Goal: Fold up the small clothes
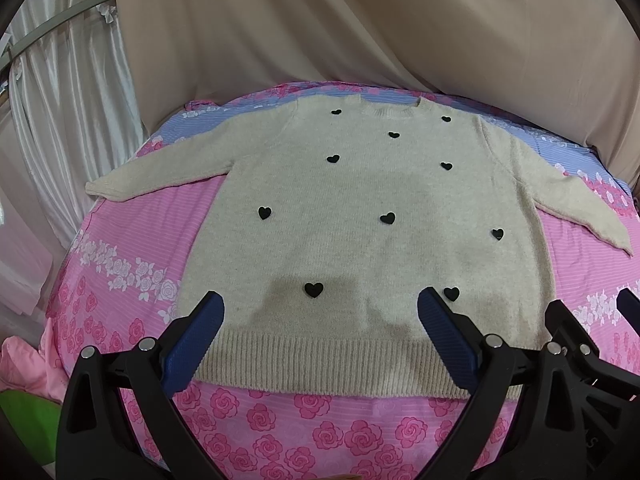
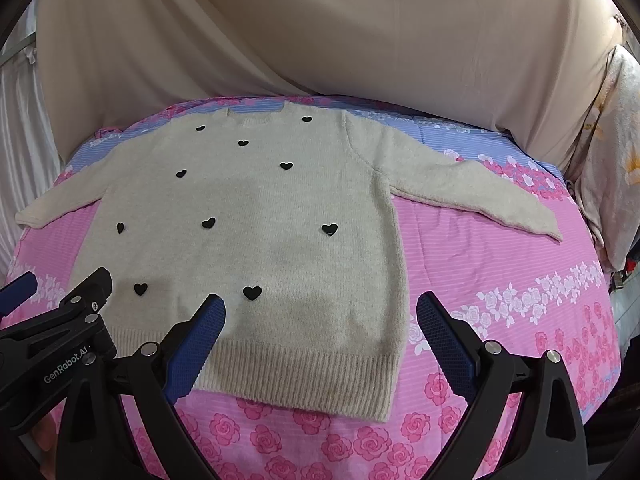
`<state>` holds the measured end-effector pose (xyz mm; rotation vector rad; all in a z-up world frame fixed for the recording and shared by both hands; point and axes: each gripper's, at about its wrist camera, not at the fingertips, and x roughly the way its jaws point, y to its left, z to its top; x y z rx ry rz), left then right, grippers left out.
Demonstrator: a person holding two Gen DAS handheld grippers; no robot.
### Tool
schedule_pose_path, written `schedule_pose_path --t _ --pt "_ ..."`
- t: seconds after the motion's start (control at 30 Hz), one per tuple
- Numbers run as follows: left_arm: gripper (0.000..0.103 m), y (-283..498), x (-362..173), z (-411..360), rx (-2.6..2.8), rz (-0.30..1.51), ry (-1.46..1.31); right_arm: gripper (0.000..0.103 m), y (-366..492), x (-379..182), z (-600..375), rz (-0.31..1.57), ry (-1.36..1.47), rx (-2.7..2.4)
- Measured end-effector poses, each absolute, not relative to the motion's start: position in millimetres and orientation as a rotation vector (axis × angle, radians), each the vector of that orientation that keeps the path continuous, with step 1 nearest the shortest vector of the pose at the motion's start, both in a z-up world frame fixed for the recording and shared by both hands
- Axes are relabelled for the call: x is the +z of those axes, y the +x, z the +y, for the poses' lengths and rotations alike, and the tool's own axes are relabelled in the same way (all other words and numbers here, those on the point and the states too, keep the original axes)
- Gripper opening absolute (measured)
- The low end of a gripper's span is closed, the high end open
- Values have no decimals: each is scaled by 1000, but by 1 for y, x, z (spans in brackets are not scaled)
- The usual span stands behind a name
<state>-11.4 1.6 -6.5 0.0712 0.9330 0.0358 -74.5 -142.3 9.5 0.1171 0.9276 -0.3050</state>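
Observation:
A cream knit sweater with several black hearts lies flat, front up, on the pink floral bedsheet, both sleeves spread out sideways and hem nearest me. It also shows in the right wrist view. My left gripper is open and empty, hovering above the hem's left half. My right gripper is open and empty, above the hem's right corner. The right gripper's fingers show at the right edge of the left wrist view; the left gripper's fingers show at the left of the right wrist view.
A beige cloth hangs behind the bed. White satin curtains hang at the left. A pink cloth and something green lie off the bed's left edge. A floral pillow stands at the right.

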Motion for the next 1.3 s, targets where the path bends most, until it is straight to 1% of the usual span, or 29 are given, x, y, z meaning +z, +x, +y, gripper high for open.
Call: schedule_pose_path --t 1.3 --pt "95 -7 -7 2 33 940 80 95 -63 4 -146 949 117 -303"
